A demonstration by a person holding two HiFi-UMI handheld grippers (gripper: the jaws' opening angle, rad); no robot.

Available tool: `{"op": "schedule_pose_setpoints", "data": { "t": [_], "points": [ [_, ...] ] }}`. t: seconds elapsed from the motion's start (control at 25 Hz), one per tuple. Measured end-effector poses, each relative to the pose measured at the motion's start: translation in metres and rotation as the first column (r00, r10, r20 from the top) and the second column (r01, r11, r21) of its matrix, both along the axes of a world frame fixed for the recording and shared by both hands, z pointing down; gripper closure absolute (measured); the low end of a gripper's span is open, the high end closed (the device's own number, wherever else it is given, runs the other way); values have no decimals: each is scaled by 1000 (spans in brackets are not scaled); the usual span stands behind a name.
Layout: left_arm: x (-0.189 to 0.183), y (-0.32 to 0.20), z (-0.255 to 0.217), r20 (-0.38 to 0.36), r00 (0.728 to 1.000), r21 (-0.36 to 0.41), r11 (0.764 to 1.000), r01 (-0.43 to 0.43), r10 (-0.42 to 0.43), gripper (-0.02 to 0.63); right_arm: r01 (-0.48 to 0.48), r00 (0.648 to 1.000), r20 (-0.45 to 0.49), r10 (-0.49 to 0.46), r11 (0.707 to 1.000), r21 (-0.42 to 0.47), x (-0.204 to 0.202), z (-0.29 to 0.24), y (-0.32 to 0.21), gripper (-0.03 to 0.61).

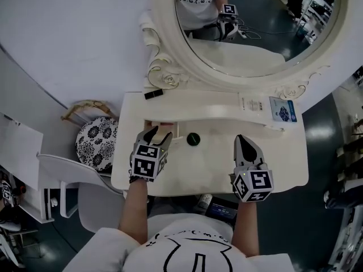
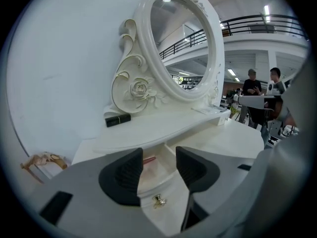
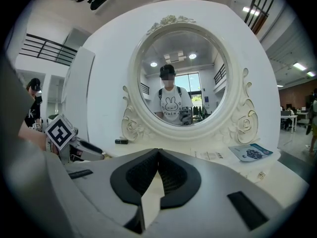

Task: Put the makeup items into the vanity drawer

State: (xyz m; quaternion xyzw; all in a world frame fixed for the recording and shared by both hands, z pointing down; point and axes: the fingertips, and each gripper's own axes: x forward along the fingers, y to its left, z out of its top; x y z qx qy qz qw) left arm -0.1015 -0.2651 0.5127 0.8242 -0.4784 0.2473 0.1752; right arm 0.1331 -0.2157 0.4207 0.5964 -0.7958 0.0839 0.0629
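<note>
Drawer: the small white drawer (image 2: 166, 182) on your left side of the vanity stands pulled out from under the raised shelf (image 1: 210, 107). It has a gold knob (image 2: 158, 200) on its front.
In the drawer: one slim pink item (image 2: 148, 159) lies on the drawer floor toward the back, partly hidden behind your left-hand jaw. You can see nothing else inside.
Left tongs: your left tongs (image 2: 159, 165) hang over the open drawer with the jaws wide apart. Nothing is in them, and only the drawer and its knob show through the gap.
Right tongs: your right tongs (image 3: 158, 157) are closed tip to tip and hold nothing. They are above the bare right half of the tabletop (image 1: 286, 152), pointing at the mirror (image 1: 255, 33).
Round black item: a small, dark, disc-shaped piece (image 1: 193, 139) sits on the tabletop just to the right of the drawer. It lies between your two tongs, nearer the left one, and touches neither.
Black tube: a short, glossy black tube (image 2: 118, 119) lies on its side on the shelf at the foot of the mirror's carved left scroll, well back from the drawer.
Shelf, right end: a blue-and-white booklet (image 1: 282, 109) lies flat here, apart from the makeup.
</note>
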Motion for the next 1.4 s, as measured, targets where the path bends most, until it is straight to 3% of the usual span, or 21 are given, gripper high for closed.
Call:
{"op": "schedule_pose_setpoints", "data": {
  "t": [0.88,1.4],
  "points": [
    [115,22,21,-2,1000,-10,1000,5,-5,356,-12,1000,2,12,1000,-19,112,18,22,563],
    [126,18,72,61,995,-120,989,82,-75,356,27,1000,8,-26,997,-79,134,50,3,563]
  ]
}}
